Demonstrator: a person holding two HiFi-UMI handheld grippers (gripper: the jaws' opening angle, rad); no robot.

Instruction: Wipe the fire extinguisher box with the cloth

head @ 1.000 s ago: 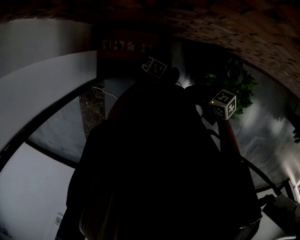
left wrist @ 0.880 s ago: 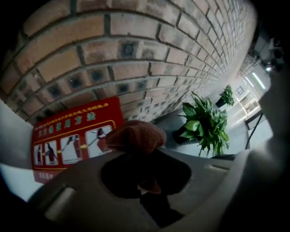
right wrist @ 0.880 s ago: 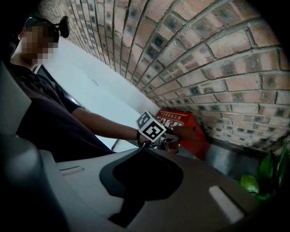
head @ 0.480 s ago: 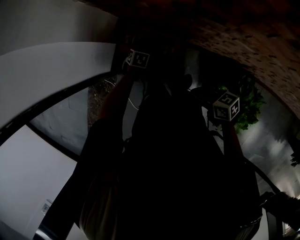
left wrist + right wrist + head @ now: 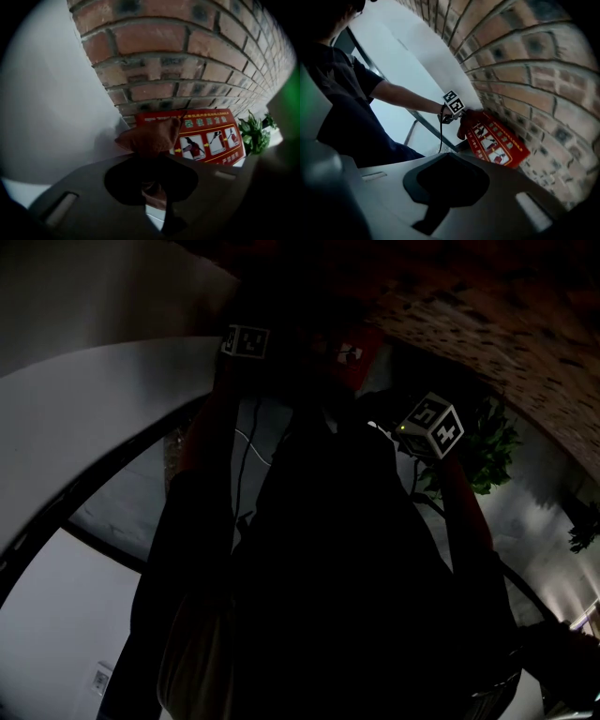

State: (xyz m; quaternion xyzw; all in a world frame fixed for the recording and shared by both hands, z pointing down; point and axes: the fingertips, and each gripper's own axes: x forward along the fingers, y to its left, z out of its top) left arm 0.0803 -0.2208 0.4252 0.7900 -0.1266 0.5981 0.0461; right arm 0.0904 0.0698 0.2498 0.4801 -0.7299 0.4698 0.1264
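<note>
The red fire extinguisher box (image 5: 206, 136) hangs on a brick wall and carries white picture panels; it also shows in the right gripper view (image 5: 497, 140) and dimly in the head view (image 5: 352, 357). My left gripper (image 5: 152, 157) is shut on a brown cloth (image 5: 151, 136), which bunches out ahead of the jaws against the box's left end. From the right gripper view, the cloth (image 5: 464, 124) touches the box's near upper corner below the left marker cube (image 5: 453, 103). My right gripper (image 5: 447, 180) is held back from the box, shut and holding nothing. Its marker cube (image 5: 431, 427) shows in the dark head view.
A white wall panel (image 5: 51, 103) adjoins the brick wall (image 5: 197, 51) left of the box. A green plant (image 5: 255, 133) stands right of the box. The person's dark-clothed body (image 5: 319, 577) fills the head view; a cable (image 5: 439, 136) hangs from the left gripper.
The left marker cube has risen and shifted left in the head view. The right cube moved slightly up and left. The red box now shows between them.
</note>
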